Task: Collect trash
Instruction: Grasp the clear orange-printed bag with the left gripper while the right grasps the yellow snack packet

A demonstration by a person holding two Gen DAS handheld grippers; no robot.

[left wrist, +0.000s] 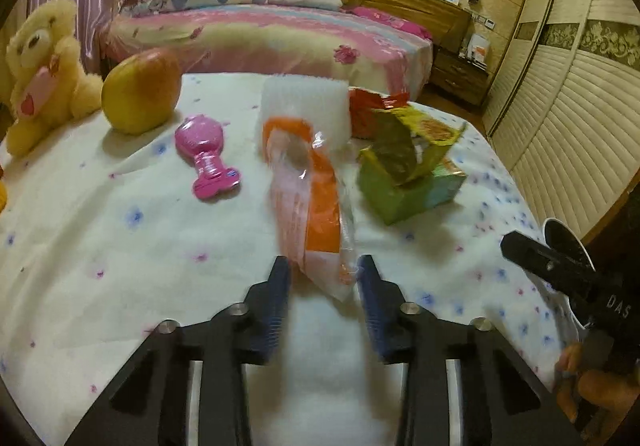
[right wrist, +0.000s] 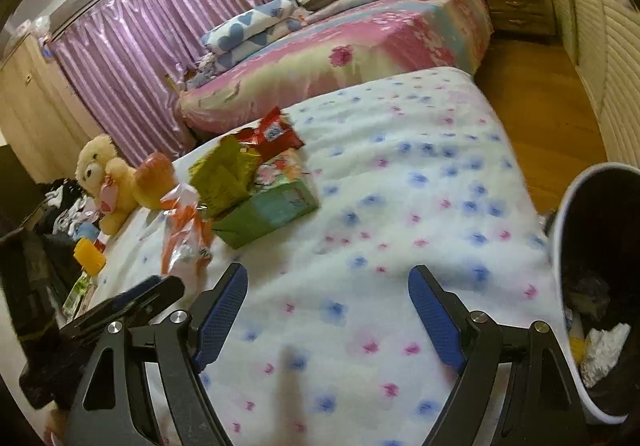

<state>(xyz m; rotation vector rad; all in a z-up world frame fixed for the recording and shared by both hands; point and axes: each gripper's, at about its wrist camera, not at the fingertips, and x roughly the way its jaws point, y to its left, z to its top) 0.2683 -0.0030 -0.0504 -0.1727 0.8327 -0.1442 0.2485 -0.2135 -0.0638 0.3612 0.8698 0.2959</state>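
An orange and clear plastic wrapper point(left wrist: 316, 206) lies on the flowered sheet, its near end between the fingers of my left gripper point(left wrist: 323, 271), which is open around it. It also shows in the right wrist view point(right wrist: 186, 234). Behind it are a green carton with a crumpled yellow-green wrapper point(left wrist: 408, 170) and a red wrapper point(left wrist: 370, 104); the carton point(right wrist: 268, 202) and red wrapper point(right wrist: 276, 134) show in the right view too. My right gripper point(right wrist: 328, 284) is open and empty over the sheet. A trash bin point(right wrist: 600, 286) with crumpled waste stands at the right.
A white foam block point(left wrist: 308, 102), a pink plastic toy point(left wrist: 204, 154), an apple point(left wrist: 140, 90) and a teddy bear point(left wrist: 44, 70) lie on the sheet. A larger bed point(left wrist: 280, 34) stands behind. Wardrobe doors point(left wrist: 568, 106) and wooden floor point(right wrist: 532, 102) are at the right.
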